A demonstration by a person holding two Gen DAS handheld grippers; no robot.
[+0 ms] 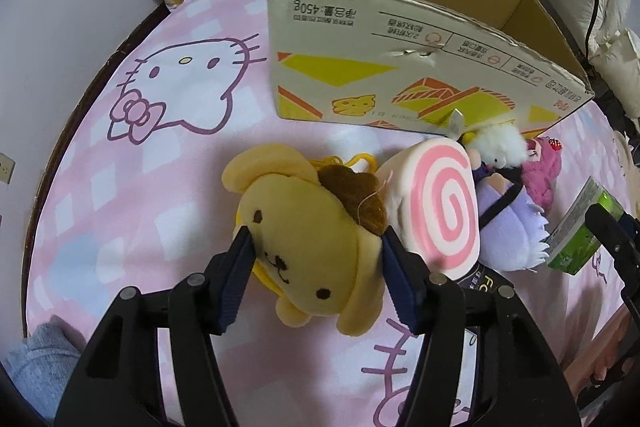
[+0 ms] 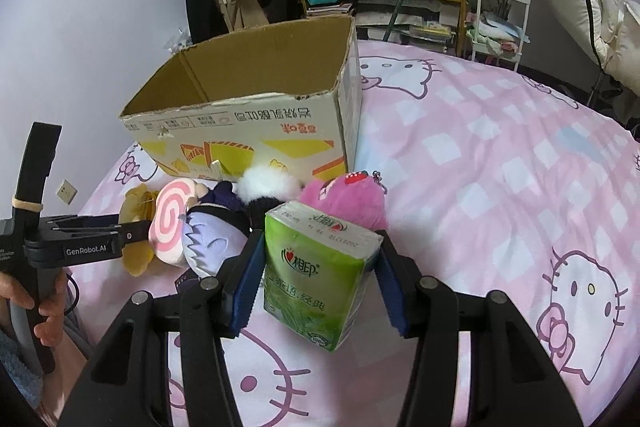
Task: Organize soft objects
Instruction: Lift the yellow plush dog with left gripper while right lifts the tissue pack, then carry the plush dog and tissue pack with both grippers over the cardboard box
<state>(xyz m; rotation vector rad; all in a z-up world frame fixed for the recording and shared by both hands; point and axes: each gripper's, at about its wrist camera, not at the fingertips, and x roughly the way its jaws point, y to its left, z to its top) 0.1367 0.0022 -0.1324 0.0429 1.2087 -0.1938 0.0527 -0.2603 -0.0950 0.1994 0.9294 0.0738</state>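
Cardboard box (image 2: 256,115) sits open at upper centre of the right wrist view, on the pink bedspread (image 2: 500,167). We have the left gripper (image 1: 316,263) clamped on the yellow dog plush (image 1: 308,239), frame centre; the right gripper (image 2: 316,279) pinches the green tissue pack (image 2: 316,275). Risk: the compressible pack could slip out mid-carry, short of the box.

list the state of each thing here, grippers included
left gripper: shut on the yellow dog plush
right gripper: shut on the green tissue pack
open-top cardboard box: upright, inside mostly hidden
pink swirl cushion: on edge, against the purple plush doll
pink fluffy plush: lying before the box
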